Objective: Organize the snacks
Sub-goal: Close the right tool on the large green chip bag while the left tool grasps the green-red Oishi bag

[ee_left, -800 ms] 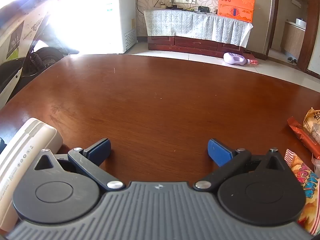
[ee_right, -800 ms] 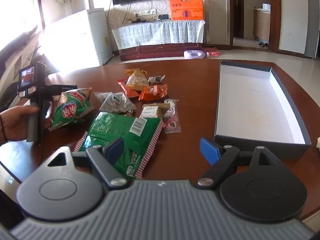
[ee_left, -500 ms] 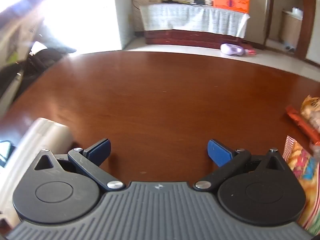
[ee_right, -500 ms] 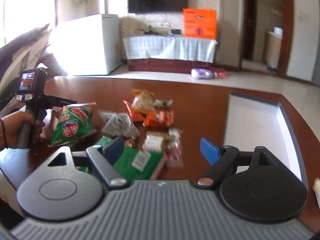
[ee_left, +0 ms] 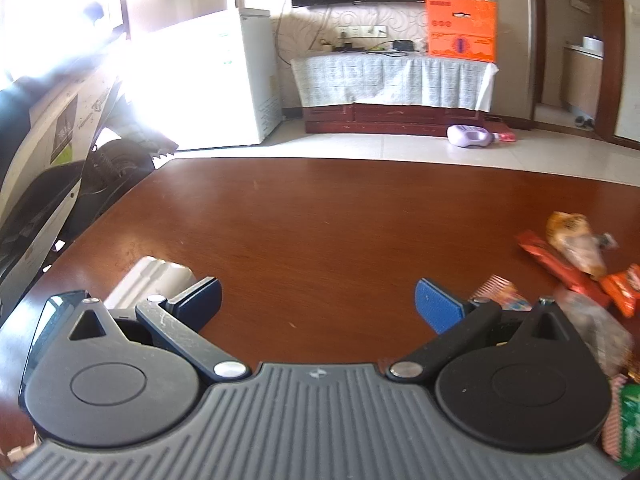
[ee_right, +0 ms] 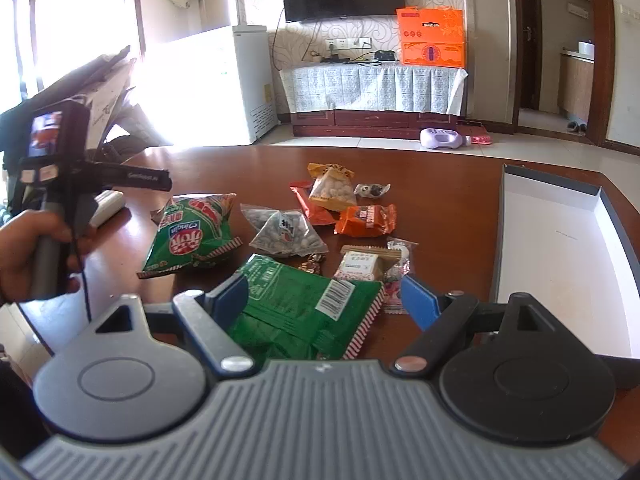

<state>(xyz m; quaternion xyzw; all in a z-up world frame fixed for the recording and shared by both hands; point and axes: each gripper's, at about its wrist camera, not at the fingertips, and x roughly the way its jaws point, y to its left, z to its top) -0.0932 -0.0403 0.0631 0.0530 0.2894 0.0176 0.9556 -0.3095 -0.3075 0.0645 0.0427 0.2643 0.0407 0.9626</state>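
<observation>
Several snack packets lie in a loose pile on the brown table (ee_right: 256, 160). Nearest me is a large green bag (ee_right: 304, 312), and my right gripper (ee_right: 326, 300) hovers open above it with its blue pads well apart. Behind it lie a second green bag (ee_right: 196, 232), a clear bag of nuts (ee_right: 286, 232), an orange packet (ee_right: 366, 220) and a yellow bag (ee_right: 332, 186). An open dark box with a white inside (ee_right: 560, 248) sits to the right. My left gripper (ee_left: 318, 304) is open over bare table (ee_left: 320, 220), with snacks (ee_left: 576, 244) at its right.
A hand holds the left gripper's handle (ee_right: 52, 216) at the left of the right wrist view. A white remote-like device (ee_left: 148, 280) lies under the left gripper's left finger. Beyond the table stand a white freezer (ee_right: 224, 84) and a covered cabinet (ee_right: 372, 84).
Both grippers have tilted up, so more of the room shows. The left view has swung right and more snacks appear at its right edge. The jaws have stayed open.
</observation>
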